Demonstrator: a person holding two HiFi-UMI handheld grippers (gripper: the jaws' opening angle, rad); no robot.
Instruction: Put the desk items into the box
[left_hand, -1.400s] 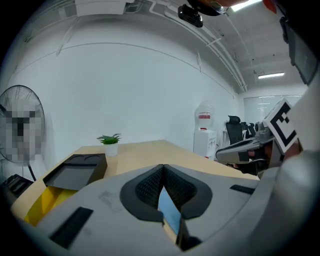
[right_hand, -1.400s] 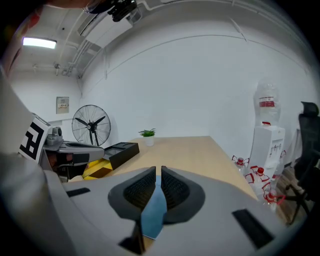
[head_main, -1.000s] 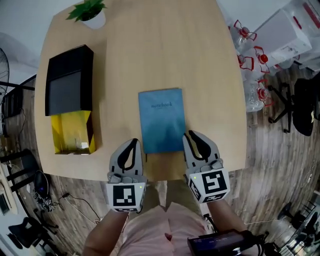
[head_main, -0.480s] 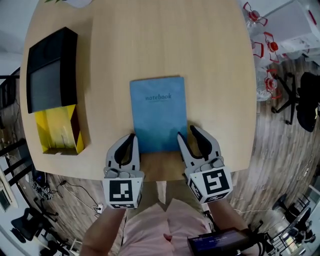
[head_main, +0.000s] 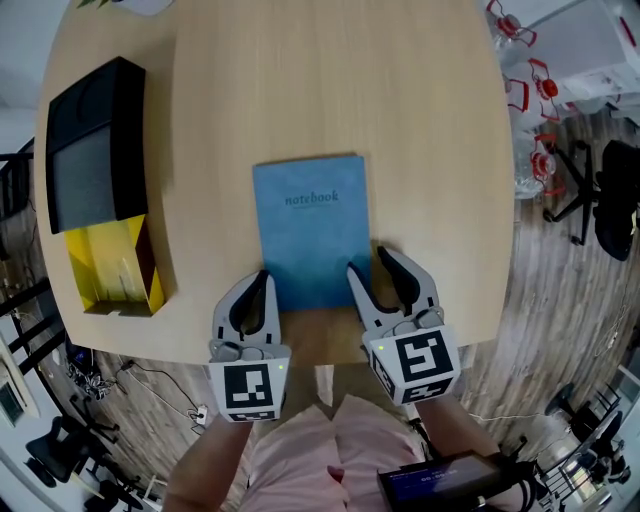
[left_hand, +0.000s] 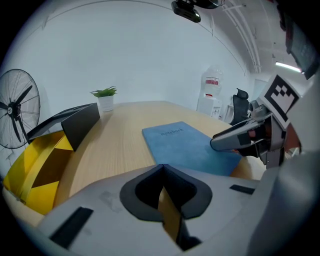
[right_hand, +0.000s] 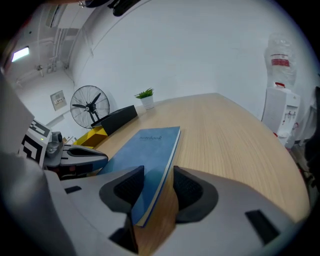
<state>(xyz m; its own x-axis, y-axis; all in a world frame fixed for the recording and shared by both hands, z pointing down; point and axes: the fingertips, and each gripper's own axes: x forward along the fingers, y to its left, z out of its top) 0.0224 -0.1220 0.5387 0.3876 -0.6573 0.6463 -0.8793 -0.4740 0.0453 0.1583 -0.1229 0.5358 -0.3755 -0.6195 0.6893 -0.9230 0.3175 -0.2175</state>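
A: Where does the notebook (head_main: 310, 235) lie?
B: Flat on the counter (head_main: 430, 150), cover up, a little toward the 6 o'clock edge in the head view. The box (head_main: 110, 270) sits well apart at its 9 o'clock, yellow inside showing, with the black lid (head_main: 90, 150) stretching from it toward 12 o'clock.
A: And the tools?
B: The right tool (right_hand: 157, 171) is at the notebook's 5 o'clock corner with its jaws apart. One is over the blue cover, the other over bare wood, and the book's right-hand edge runs between them. It grips nothing yet. The left tool (left_hand: 162, 166) has its jaws pressed tip to tip with nothing between them, just beside the 7 o'clock corner.
A: How do you reckon it handles?
B: Light, I'd say, and thin. The cover looks soft and a bit cloth-like, so it should not slip much, but the book will likely sag if held by one corner. The hard part is that it lies flush with the wood, leaving no room for a jaw beneath.
A: So where to take hold?
B: My guess is the 3 o'clock edge near that corner, once the edge is raised, or after sliding the book toward 6 o'clock until it overhangs. The closed left tool could steady the far side. Pinch across the thickness, fairly deep, so the pages don't fan
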